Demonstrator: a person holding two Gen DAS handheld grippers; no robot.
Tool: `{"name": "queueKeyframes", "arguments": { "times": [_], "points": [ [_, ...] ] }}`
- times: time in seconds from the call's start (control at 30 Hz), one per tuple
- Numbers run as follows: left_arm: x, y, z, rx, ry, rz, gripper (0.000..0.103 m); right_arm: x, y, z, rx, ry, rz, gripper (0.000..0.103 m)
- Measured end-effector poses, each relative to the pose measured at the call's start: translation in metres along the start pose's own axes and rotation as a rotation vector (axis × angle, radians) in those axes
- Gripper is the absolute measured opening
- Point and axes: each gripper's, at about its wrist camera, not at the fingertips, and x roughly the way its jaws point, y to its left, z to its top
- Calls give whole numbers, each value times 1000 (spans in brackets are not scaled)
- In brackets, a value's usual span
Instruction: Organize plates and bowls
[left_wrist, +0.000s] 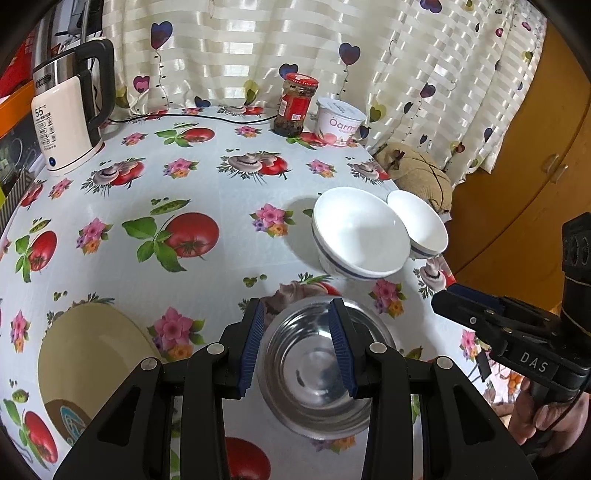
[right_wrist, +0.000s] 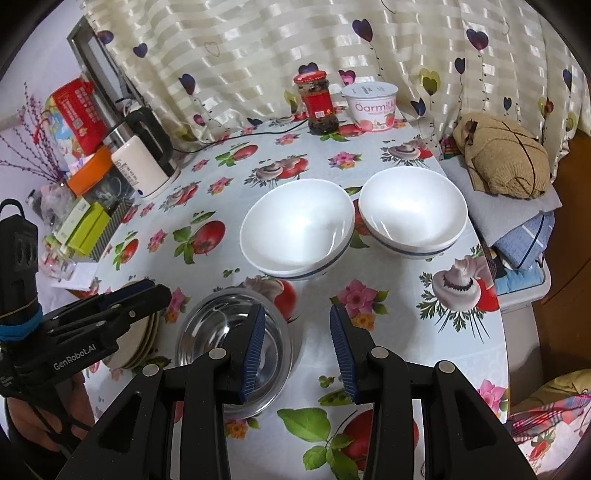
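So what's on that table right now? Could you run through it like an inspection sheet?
Surface: table under a cloth printed with tomatoes and flowers.
Job's things: steel bowl; two white bowls side by side; stacked plates.
Clutter: kettle, sauce jar, yogurt tub.
Grippers: left gripper open above the steel bowl; right gripper open beside it, holding nothing.
Cables: black cord behind the kettle.
Surroundings: heart-print curtain, wooden cabinet.
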Motion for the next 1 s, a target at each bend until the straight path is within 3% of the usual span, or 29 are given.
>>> {"name": "queueKeyframes", "arguments": {
  "times": [0.57,0.83,1.0],
  "points": [
    [26,-6,25,-14,15,-42,38,19,-12,23,34,6,-16,36],
    [44,-18,42,-1,26,-59,38,35,-23,34,67,12,-18,26],
    [60,-23,49,4,44,-63,28,45,-30,40,86,21,-15,22]
  ]
}}
